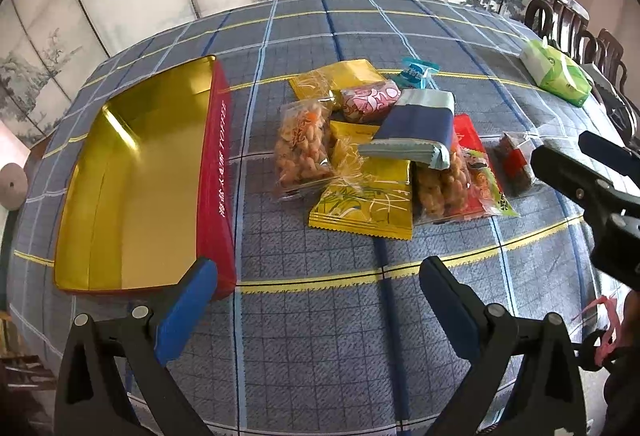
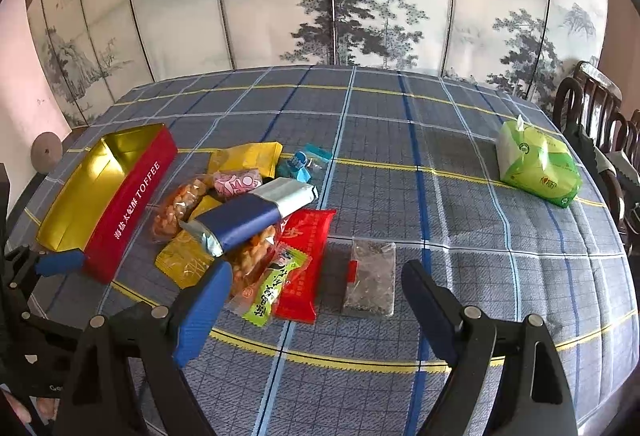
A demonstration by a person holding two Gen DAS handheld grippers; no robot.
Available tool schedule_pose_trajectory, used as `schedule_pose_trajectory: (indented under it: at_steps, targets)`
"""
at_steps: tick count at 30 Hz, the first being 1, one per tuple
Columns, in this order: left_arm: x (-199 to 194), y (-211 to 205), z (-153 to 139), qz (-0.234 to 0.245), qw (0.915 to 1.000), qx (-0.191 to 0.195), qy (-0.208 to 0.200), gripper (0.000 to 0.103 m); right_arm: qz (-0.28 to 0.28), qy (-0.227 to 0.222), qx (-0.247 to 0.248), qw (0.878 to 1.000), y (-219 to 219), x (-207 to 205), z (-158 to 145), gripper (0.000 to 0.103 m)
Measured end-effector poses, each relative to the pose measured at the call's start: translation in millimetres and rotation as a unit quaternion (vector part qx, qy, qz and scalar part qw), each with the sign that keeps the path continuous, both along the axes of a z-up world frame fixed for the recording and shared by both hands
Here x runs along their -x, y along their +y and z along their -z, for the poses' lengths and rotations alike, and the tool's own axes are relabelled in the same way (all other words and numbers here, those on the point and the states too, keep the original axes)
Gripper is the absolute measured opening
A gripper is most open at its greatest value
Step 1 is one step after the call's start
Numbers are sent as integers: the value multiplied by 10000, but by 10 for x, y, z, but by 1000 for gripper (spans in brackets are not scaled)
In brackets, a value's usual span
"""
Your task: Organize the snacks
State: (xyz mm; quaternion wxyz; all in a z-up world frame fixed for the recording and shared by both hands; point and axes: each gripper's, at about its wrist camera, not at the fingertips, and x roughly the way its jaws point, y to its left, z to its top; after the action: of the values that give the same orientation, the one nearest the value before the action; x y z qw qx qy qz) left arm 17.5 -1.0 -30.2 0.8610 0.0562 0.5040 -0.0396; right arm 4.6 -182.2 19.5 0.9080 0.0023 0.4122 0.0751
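1. Table (image 2: 400, 156) carries everything.
2. Red toffee tin (image 1: 216, 172) sits left, gold inside bare.
3. Snack pile (image 1: 372, 156) lies just right of it.
4. Left tongs (image 1: 318, 276) and right tongs (image 2: 316, 280) both gape, holding nothing.

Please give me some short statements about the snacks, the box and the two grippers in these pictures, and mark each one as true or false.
1. The red toffee box with the gold inside already holds several snacks. False: nothing lies in it.
2. The dark blue and silver packet lies on top of the other snacks in the pile. True.
3. The left gripper is shut on a yellow packet. False: its jaws stand open and hold nothing.
4. The green and white tissue pack lies apart from the snack pile. True.
5. The right gripper is open. True.
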Motion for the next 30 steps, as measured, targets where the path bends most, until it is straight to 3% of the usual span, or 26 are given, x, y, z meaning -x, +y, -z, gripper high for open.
schedule_pose_trajectory:
  at_steps: [30]
  targets:
    - [19,86,-60,-108,9999,28,13,99,-35,108,-39,9999,25,13,16,88]
